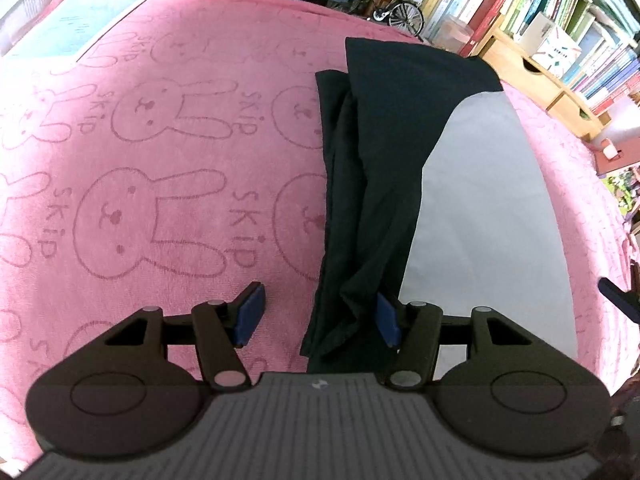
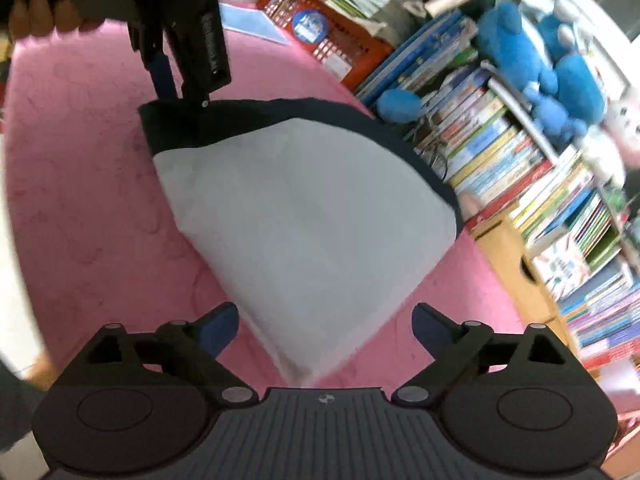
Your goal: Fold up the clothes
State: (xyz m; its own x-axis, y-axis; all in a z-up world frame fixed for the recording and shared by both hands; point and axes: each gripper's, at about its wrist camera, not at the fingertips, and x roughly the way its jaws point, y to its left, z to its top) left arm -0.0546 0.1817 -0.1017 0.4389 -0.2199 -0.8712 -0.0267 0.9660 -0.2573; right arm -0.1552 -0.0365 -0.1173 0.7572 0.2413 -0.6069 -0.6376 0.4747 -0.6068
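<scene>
Shirt [image 2: 304, 216] lies on the pink blanket [image 1: 160, 160], sides already tucked in – top-to-bottom fold left, I'd guess. Left gripper [image 1: 320, 316] stands apart, straddling its dark edge; right gripper [image 2: 324, 328] wide apart, holding nothing.

A grey and dark navy garment [image 2: 304, 216] lies folded on a pink blanket [image 2: 88, 208], its dark band along the far edge and its narrow grey end reaching toward the camera. The right gripper [image 2: 326, 326] hovers over that near end with its blue-padded jaws spread wide and nothing between them. At the garment's far left corner the left gripper [image 2: 176, 80], held by a hand [image 2: 40, 12], points down at the dark cloth. Crowded bookshelves [image 2: 540, 184] and blue plush toys [image 2: 532, 48] stand beyond the blanket's right edge.
</scene>
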